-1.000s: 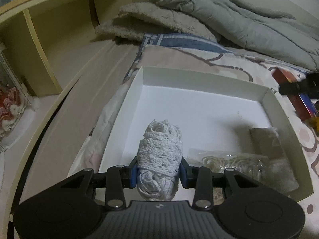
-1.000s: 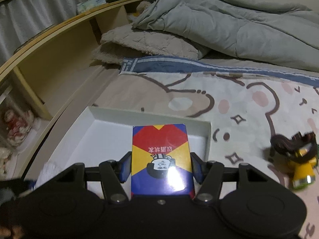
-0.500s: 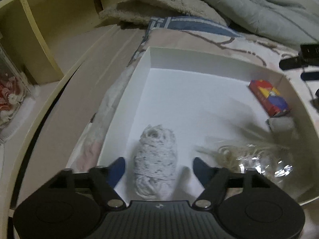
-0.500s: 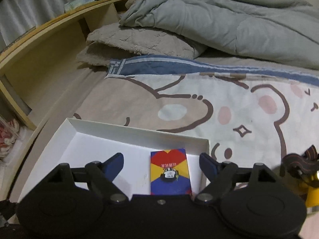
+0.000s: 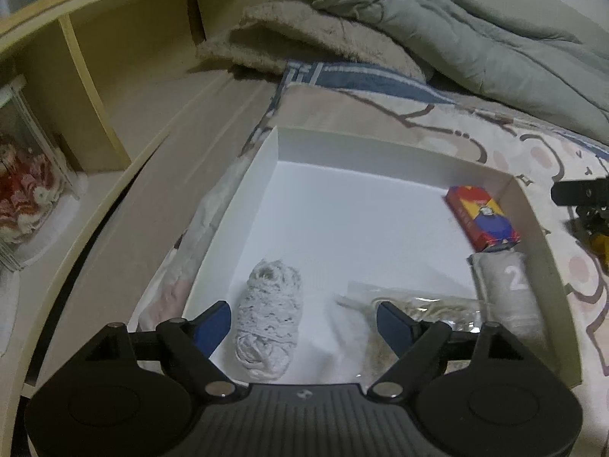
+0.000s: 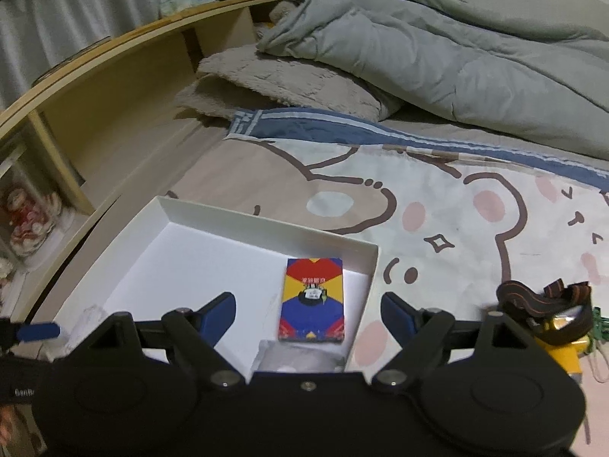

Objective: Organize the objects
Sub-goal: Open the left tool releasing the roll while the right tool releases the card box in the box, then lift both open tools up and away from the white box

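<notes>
A shallow white box (image 5: 380, 148) lies on the bed. Inside it, a roll of white lace (image 5: 270, 320) rests between the blue fingers of my left gripper (image 5: 302, 316), whose jaws are opening and do not touch it. Further right in the box are a clear bag of rubber bands (image 5: 418, 304), a grey pouch marked 2 (image 5: 510, 289) and a red, yellow and blue card box (image 5: 483, 217). In the right wrist view my right gripper (image 6: 306, 304) hangs open above that card box (image 6: 312, 297), which lies flat in the box's far right corner (image 6: 365, 262).
A yellow headlamp with a black and orange strap (image 6: 552, 316) lies on the bear-print sheet (image 6: 437, 205) right of the box. A grey duvet (image 6: 437, 53) and a beige fluffy blanket (image 6: 281, 80) lie behind. A wooden headboard shelf (image 5: 99, 76) runs along the left.
Both grippers opened and drew back. The left let go of the lace roll and the right let go of the card box; both things now lie in the white box.
</notes>
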Demonstrator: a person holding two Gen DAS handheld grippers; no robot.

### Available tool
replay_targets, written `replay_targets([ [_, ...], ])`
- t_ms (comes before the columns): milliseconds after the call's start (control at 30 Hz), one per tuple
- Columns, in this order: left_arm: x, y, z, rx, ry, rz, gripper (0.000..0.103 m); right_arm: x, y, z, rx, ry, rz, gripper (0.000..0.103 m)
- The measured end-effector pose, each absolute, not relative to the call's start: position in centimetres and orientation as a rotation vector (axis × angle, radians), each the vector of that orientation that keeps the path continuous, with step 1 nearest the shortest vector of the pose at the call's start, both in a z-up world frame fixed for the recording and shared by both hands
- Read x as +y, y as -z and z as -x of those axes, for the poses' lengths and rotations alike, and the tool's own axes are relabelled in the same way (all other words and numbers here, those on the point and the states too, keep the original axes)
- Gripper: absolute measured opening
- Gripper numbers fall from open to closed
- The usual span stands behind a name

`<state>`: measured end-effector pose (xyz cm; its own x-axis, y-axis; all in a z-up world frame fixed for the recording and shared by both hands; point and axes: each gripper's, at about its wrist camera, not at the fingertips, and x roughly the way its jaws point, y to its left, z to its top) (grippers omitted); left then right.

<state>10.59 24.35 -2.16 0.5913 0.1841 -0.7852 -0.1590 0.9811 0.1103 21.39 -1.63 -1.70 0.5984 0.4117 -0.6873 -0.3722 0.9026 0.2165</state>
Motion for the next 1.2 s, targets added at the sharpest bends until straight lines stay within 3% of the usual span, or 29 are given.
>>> replay_targets([
  [533, 20.2, -1.5, -8.0, 0.845, -0.182, -0.041, 0.089, -4.6, -1.1, -16.0, 0.749, -0.517, -0.002, 0.089],
  [1200, 16.1, -3.5, -4.0, 0.804, -0.174, -0.016, 0.103, -8.4, -1.8, -11.6, 0.744, -0.496, 0.043, 0.097],
])
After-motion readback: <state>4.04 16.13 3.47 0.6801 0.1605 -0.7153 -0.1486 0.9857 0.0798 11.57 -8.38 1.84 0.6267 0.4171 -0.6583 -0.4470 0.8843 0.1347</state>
